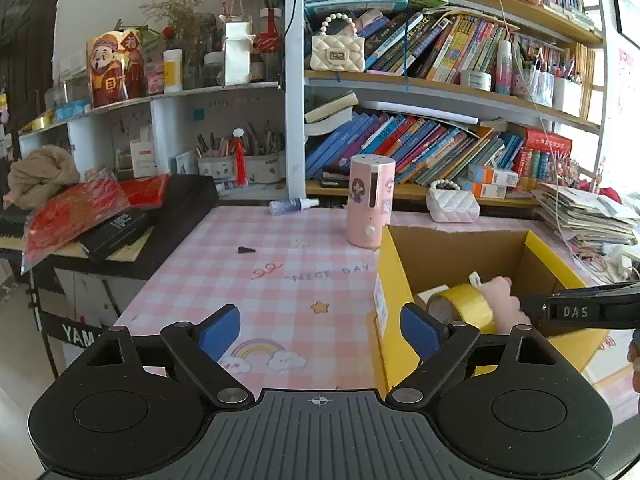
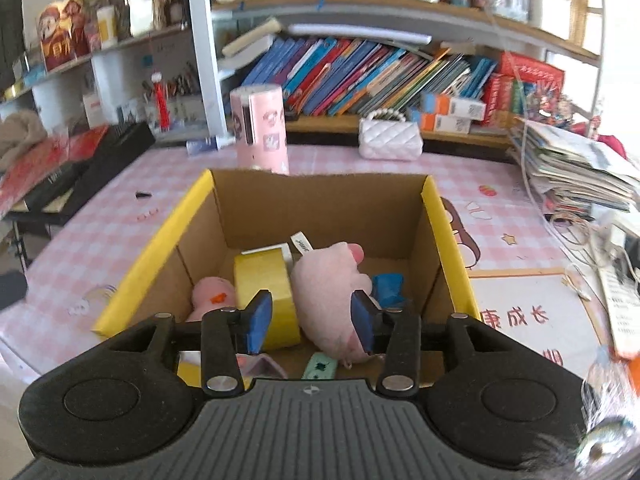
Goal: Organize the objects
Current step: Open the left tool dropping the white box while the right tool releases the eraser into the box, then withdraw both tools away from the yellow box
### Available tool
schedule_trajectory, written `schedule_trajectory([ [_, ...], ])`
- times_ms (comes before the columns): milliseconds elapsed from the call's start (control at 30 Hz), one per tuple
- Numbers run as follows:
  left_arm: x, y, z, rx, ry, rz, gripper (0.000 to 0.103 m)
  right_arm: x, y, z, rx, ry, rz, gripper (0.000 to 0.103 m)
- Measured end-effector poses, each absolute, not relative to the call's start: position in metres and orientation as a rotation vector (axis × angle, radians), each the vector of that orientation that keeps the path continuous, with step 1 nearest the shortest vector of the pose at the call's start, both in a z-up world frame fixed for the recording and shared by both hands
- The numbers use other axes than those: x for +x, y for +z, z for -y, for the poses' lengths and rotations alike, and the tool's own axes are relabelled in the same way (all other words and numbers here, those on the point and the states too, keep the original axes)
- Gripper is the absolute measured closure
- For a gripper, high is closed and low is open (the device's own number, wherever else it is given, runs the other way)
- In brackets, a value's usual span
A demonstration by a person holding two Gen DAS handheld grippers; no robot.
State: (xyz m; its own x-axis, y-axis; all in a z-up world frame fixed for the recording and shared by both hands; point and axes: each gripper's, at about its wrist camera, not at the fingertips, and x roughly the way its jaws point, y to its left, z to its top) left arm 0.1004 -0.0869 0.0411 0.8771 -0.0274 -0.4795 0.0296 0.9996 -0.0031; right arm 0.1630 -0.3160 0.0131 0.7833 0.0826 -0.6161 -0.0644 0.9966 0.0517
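A yellow cardboard box [image 2: 156, 248] stands open on the pink checked table [image 1: 248, 280]. In it lie a yellow tape roll [image 2: 264, 276], a pink plush toy [image 2: 328, 280], a smaller pink plush [image 2: 212, 296], something blue [image 2: 388, 284] and a mint-green item [image 2: 320, 366]. My right gripper [image 2: 311, 316] hovers over the box, its blue pads apart. The plush and tape lie below, free of the pads. My left gripper [image 1: 320, 322] stands wide open and empty over the table, left of the box [image 1: 396, 272]. The right tool's black body [image 1: 580, 312] reaches into the box from the right.
A pink cylinder [image 1: 370, 200] stands just behind the box, a white quilted purse [image 1: 452, 202] to its right. A spray bottle [image 1: 294, 205] and a small black piece [image 1: 246, 250] lie on the table. Stacked papers [image 1: 588, 212] sit right, red bags [image 1: 72, 212] left, bookshelves behind.
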Motion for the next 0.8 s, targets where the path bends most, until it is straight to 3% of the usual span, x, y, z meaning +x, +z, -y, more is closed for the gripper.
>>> schedule_trajectory([
  [667, 0.017, 0.031, 0.026, -0.003, -0.039, -0.554, 0.009, 0.034, 0.013, 0.229, 0.075, 0.055, -0.681, 0.057],
  [800, 0.005, 0.028, 0.019, -0.003, -0.037, -0.571, 0.007, 0.017, 0.012, 0.219, 0.076, 0.040, -0.675, 0.049],
])
